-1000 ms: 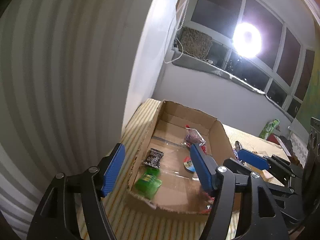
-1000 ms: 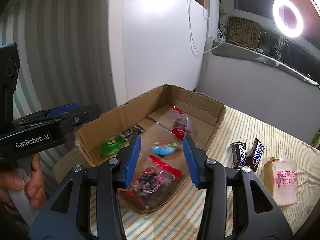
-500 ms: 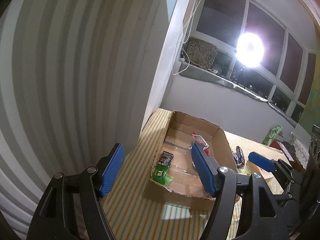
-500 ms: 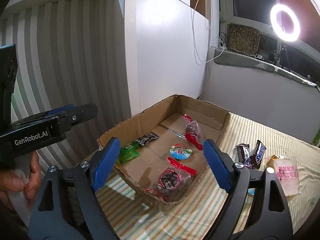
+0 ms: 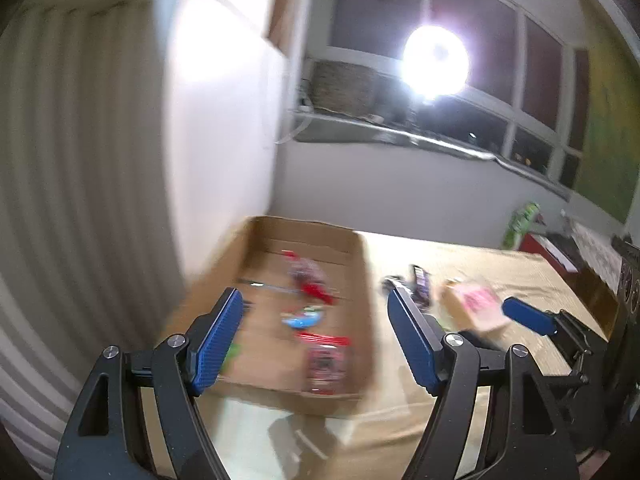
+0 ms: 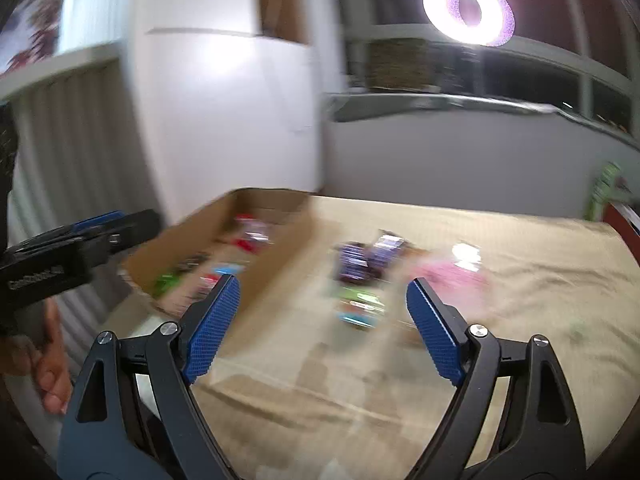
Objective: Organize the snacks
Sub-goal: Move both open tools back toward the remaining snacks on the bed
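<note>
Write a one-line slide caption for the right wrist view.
Open right gripper above the cloth-covered table, facing loose snacks beside the cardboard box.

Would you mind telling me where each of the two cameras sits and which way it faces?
Left wrist: on the left gripper, facing the cardboard box; its open fingers and the right gripper's tip show.
Right wrist: on the right gripper, facing loose snacks on the table; the left gripper shows.
Shared: box, snacks, ring light.

text: none legible | all labels motion-blurred | 0 readable
</note>
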`<state>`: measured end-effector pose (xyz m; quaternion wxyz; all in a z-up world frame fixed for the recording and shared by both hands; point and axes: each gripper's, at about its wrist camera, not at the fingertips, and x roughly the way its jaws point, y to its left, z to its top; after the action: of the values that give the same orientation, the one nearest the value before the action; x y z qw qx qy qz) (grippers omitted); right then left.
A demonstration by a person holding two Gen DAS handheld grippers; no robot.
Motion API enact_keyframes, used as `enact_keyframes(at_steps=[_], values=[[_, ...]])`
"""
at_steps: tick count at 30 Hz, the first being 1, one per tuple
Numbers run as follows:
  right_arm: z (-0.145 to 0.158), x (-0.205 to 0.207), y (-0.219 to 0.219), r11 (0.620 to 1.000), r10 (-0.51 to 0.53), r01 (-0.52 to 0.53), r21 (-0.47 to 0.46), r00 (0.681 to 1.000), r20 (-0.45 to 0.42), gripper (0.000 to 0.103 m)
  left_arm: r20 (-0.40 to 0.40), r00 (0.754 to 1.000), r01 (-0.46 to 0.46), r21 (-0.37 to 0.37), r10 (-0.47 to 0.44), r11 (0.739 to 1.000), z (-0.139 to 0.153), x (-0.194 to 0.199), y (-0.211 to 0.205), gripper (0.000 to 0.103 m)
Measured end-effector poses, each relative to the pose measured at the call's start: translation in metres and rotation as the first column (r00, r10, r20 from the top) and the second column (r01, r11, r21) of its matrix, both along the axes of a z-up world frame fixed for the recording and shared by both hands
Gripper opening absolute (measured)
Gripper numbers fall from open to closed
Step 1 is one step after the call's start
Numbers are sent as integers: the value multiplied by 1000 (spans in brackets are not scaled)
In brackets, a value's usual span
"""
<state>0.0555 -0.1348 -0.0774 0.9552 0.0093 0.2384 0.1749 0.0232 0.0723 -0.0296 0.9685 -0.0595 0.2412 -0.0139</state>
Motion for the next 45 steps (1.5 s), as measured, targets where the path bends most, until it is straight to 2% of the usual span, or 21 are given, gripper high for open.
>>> enact_keyframes(at_steps=[3,6,9,12,18,20,22,29,35,40,45], values=[[-4,-12,-56,993,-115,115,16,993,-10,88,-5,998,70,24,-70,997,0,5,-35,75],[-10,-27,-108,973,-229,230,19,973,-27,88,-14,991,136,50,-135,989,-5,6,-69,75],[-16,-40,-143,951,-308,310,18,950,-51,88,-35,981,193,61,-191,979,-13,7,-95,75],[-20,-49,-160,938,-345,346,20,937,-62,88,-59,972,232,70,-229,970,-20,4,-113,75],[-22,-52,-169,938,-346,347,7,936,-66,88,-93,966,248,92,-239,964,-28,0,-127,75],[-27,-50,-171,937,-349,349,-18,934,-78,92,-119,966,239,88,-228,967,-36,7,-130,75],[-36,-37,-171,934,-357,353,-52,929,-100,95,-143,966,227,80,-214,971,-44,13,-131,75],[-68,13,-187,923,-382,360,-136,899,-214,95,-245,954,203,99,-174,974,-81,59,-140,75],[-76,66,-186,923,-369,320,-212,891,-265,95,-321,935,187,86,-150,979,-106,96,-141,75],[-75,96,-187,928,-353,293,-230,889,-292,95,-349,925,185,71,-150,980,-113,113,-141,75],[-78,105,-188,935,-341,283,-213,884,-321,95,-368,916,193,64,-156,979,-113,122,-142,75]])
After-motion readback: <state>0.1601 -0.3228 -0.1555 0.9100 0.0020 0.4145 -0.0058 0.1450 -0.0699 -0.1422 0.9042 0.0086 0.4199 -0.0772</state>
